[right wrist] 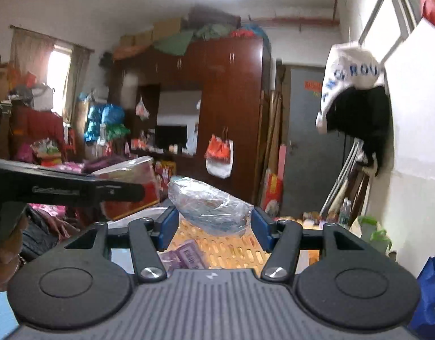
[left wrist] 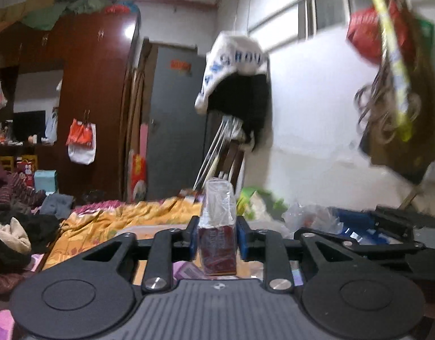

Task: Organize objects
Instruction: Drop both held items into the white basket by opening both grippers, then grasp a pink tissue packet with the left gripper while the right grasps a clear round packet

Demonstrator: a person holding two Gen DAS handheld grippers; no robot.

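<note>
Left gripper (left wrist: pixel 216 239) clamps an upright cellophane-wrapped red box (left wrist: pixel 217 243) above the bed's orange quilt (left wrist: pixel 127 215), right gripper (right wrist: pixel 211 223) pinches a crinkled clear plastic bag (right wrist: pixel 210 206); both items lifted, neither yet put away.

Upright red box (left wrist: pixel 217 238); crinkled clear plastic bag (right wrist: pixel 211 206).

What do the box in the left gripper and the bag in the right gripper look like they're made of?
The box looks like printed cardboard, dark red, under glossy clear film: its top catches glare. The bag looks like thin clear plastic, crinkled and shiny, with something dark inside that I can't identify.
</note>
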